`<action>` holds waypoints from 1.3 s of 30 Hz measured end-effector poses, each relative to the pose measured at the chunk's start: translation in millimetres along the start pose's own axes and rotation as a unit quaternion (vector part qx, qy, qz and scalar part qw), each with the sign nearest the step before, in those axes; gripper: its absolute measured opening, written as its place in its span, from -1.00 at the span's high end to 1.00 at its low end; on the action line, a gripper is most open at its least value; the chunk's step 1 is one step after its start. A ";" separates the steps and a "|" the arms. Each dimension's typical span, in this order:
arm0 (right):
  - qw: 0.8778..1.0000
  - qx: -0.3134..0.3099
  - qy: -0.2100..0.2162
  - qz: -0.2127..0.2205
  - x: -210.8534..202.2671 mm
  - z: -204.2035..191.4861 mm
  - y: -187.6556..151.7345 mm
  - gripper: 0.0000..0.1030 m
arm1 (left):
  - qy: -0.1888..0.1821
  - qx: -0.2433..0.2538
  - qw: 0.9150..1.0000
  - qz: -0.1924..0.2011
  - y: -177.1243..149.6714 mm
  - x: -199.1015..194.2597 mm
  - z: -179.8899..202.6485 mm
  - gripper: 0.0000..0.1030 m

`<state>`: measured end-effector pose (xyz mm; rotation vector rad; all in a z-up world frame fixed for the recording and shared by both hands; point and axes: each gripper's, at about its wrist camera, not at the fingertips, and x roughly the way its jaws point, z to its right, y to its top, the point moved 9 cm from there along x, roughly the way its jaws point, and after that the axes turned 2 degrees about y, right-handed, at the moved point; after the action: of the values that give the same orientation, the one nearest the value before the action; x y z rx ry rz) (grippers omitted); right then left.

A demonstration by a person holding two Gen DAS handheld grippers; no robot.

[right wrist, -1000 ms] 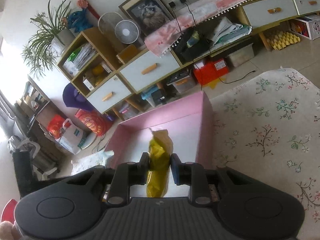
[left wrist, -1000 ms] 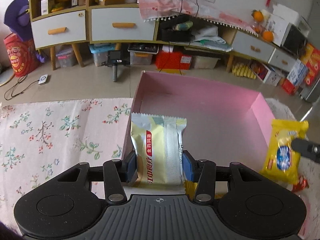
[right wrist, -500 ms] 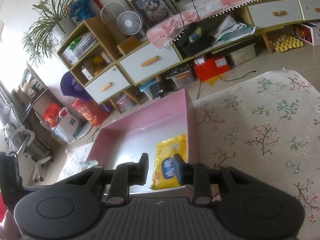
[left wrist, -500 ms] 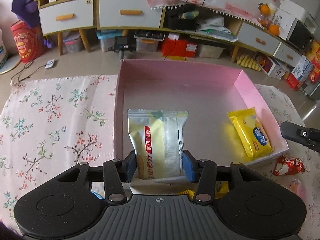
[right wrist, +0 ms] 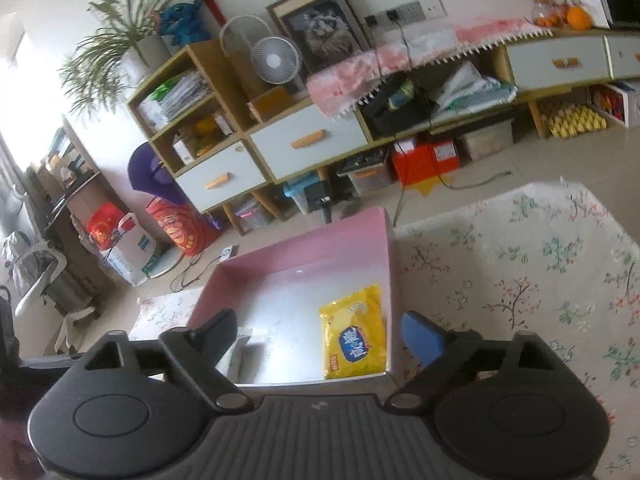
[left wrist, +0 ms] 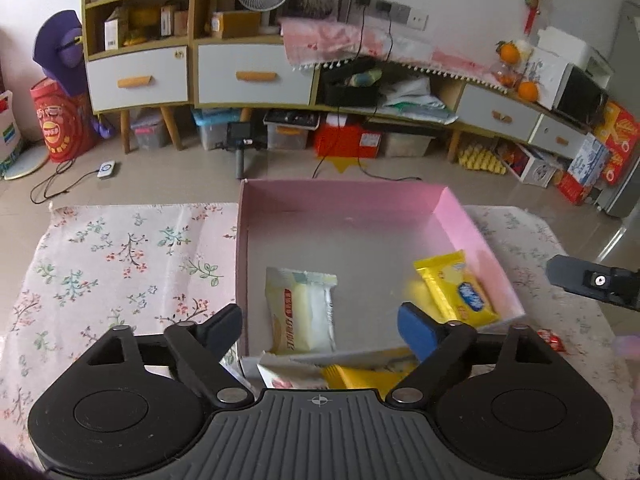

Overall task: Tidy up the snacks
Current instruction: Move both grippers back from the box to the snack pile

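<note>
Your left gripper point(left wrist: 320, 330) and right gripper point(right wrist: 320, 330) have just been opening; both are spread wide and grasp nothing.
The shallow pink cardboard box point(left wrist: 476, 236) on the floral tablecloth point(left wrist: 120, 256) holds two snacks: one pale-yellow packet point(left wrist: 300, 312) by its near wall, one bright-yellow packet point(left wrist: 460, 292) in its near right corner. A small red-wrapped sweet point(left wrist: 550, 338) lies just outside that corner.

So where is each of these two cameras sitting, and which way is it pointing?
Left wrist: rides on the left gripper, looking down into the pink box; its own open fingers show, plus the right gripper's tip.
Right wrist: rides on the right gripper, looking down over the box's right side; its open fingers show.
Both see the yellow snack packet, box and cabinets.
</note>
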<state>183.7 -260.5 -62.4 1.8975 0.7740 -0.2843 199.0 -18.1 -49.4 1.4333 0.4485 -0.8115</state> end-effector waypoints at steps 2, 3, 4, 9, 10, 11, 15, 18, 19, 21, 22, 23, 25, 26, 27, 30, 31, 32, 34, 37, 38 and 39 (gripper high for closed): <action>1.000 -0.012 0.000 -0.001 -7.4 -5.9 -0.6 -0.56 | -0.006 -0.005 1.000 0.001 -2.3 -9.5 2.5 -0.78; 1.000 -0.019 -0.001 -0.001 -11.7 -8.8 -1.4 -0.62 | -0.010 -0.006 1.000 0.001 -3.9 -14.9 4.2 -0.80; 1.000 -0.025 -0.001 -0.001 -15.9 -11.6 -2.5 -0.64 | -0.013 -0.007 1.000 0.001 -5.5 -19.2 6.2 -0.83; 0.998 -0.063 -0.006 -0.006 -32.2 -24.6 -10.7 -0.68 | -0.014 0.004 1.000 0.003 -21.8 -39.3 14.9 -0.89; 0.997 -0.073 -0.008 -0.006 -35.4 -27.1 -12.8 -0.69 | -0.013 0.009 1.000 0.002 -26.5 -42.8 16.6 -0.89; 0.996 -0.084 -0.010 -0.005 -38.8 -29.7 -14.9 -0.69 | -0.012 0.012 1.000 0.002 -30.2 -45.5 17.8 -0.91; 0.992 -0.121 -0.018 -0.003 -49.3 -34.5 -24.6 -0.74 | -0.008 0.018 1.000 0.000 -50.6 -53.8 20.3 -0.95; 0.988 -0.151 -0.026 -0.008 -54.3 -34.7 -33.8 -0.74 | -0.018 0.014 1.000 0.001 -68.6 -55.9 20.9 -0.95; 0.986 -0.162 -0.029 -0.009 -55.6 -33.8 -37.5 -0.74 | -0.021 0.013 1.000 0.001 -75.2 -55.3 21.3 -0.95; 0.984 -0.176 -0.032 -0.008 -60.3 -31.0 -44.6 -0.74 | -0.026 0.031 0.999 -0.007 -88.2 -53.5 24.8 -0.95; 0.983 -0.181 -0.035 -0.004 -63.6 -29.3 -48.1 -0.74 | -0.028 0.044 0.999 -0.008 -93.6 -53.7 26.2 -0.95; 0.982 -0.184 -0.035 -0.002 -66.1 -26.9 -51.2 -0.74 | -0.030 0.053 0.998 -0.004 -99.6 -55.8 27.2 -0.95; 0.981 -0.193 -0.034 -0.002 -70.9 -22.8 -57.7 -0.74 | -0.034 0.064 0.997 0.004 -107.5 -57.4 28.4 -0.95; 0.980 -0.196 -0.036 -0.003 -71.6 -19.4 -60.4 -0.74 | -0.039 0.068 0.997 0.003 -111.9 -57.8 29.5 -0.95; 0.980 -0.197 -0.039 -0.005 -71.9 -17.4 -62.9 -0.74 | -0.045 0.071 0.996 0.002 -116.1 -58.8 30.7 -0.95; 0.981 -0.188 -0.044 -0.013 -73.7 -7.7 -73.6 -0.74 | -0.074 0.079 0.994 0.003 -125.7 -61.9 38.0 -0.95; 0.982 -0.184 -0.044 -0.015 -73.8 -6.2 -76.7 -0.74 | -0.085 0.085 0.993 0.003 -129.8 -63.4 41.7 -0.95; 0.982 -0.182 -0.043 -0.016 -74.7 -3.5 -81.4 -0.74 | -0.097 0.092 0.991 0.003 -134.0 -64.8 45.6 -0.95; 0.981 -0.188 -0.042 -0.023 -74.8 -1.6 -91.5 -0.74 | -0.120 0.109 0.987 0.000 -143.6 -67.7 54.7 -0.95; 0.974 -0.215 -0.044 -0.050 -71.9 1.1 -111.5 -0.74 | -0.153 0.140 0.978 -0.013 -158.4 -70.5 67.8 -0.95; 0.972 -0.223 -0.042 -0.060 -70.4 0.7 -118.2 -0.74 | -0.159 0.150 0.976 -0.017 -163.0 -70.6 71.2 -0.95; 0.971 -0.227 -0.041 -0.068 -69.7 0.5 -123.8 -0.74 | -0.164 0.161 0.973 -0.021 -167.6 -70.6 74.7 -0.95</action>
<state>52.7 -254.2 -117.1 1.3975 0.8337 -0.2434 16.6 -65.6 -105.7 1.5504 0.0946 -1.1720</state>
